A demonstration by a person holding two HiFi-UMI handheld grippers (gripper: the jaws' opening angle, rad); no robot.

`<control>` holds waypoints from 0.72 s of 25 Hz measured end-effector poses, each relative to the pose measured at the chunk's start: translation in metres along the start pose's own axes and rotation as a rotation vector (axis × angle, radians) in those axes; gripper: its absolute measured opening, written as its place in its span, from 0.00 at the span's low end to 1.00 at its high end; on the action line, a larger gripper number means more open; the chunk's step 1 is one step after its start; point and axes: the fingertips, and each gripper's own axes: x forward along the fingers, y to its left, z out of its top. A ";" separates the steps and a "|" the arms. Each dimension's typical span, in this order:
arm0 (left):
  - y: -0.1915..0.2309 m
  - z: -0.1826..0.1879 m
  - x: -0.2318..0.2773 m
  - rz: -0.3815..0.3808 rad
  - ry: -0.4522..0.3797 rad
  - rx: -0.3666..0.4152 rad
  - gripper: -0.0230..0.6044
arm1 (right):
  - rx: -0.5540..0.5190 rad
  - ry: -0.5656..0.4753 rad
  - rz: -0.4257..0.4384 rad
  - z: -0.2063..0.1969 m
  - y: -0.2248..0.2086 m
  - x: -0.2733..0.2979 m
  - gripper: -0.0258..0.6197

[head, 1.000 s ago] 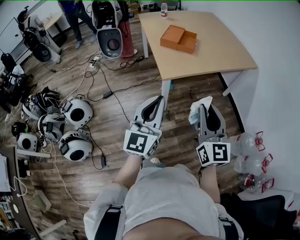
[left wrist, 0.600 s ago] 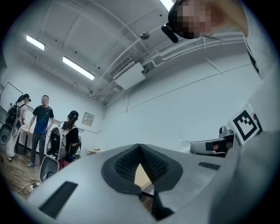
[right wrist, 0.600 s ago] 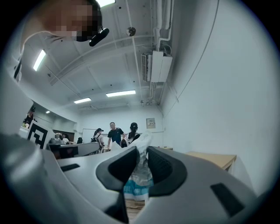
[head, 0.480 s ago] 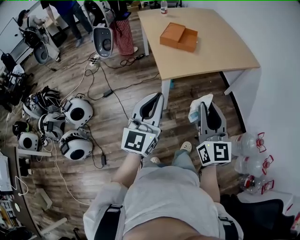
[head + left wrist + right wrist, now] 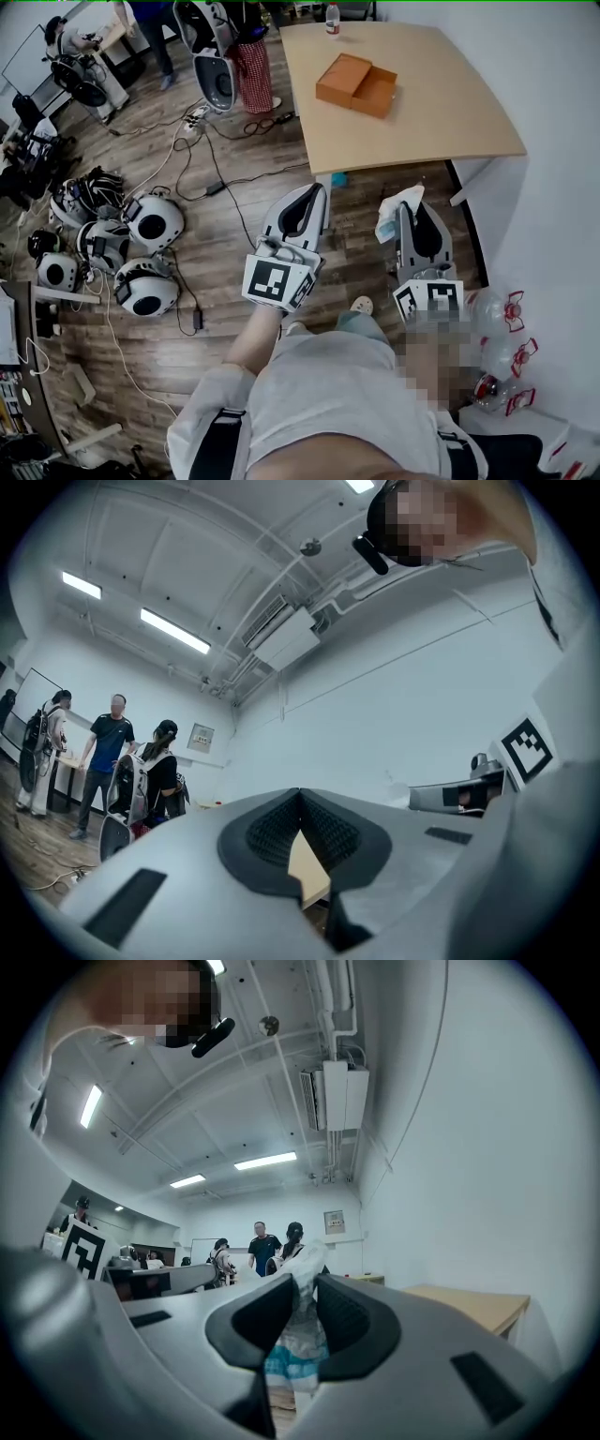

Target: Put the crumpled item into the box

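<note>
Wood flooring strewn with cables lies below. An open orange cardboard box (image 5: 356, 82) sits toward the left edge of the pale wooden desk (image 5: 450, 112). This looks like the carrying step: the right gripper (image 5: 410, 202) is clamped on the crumpled white-and-blue wrapper (image 5: 392, 214), short of the desk's near edge. Next it must reach over the box and release. The left gripper (image 5: 309, 192) is closed and empty.

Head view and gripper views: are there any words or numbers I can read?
No readable words anywhere.
Marker cube: black-and-white pattern, no letters.
Bottle label: too small.
Wall sign: too small.
Crumpled item blue print: blurred.
</note>
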 end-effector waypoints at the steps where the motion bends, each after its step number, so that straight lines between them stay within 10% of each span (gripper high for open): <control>1: -0.002 -0.002 0.008 0.005 -0.001 0.001 0.06 | -0.001 0.003 0.009 0.000 -0.007 0.004 0.16; 18: -0.039 -0.025 0.113 0.088 -0.017 0.029 0.06 | 0.023 0.001 0.121 -0.004 -0.113 0.049 0.16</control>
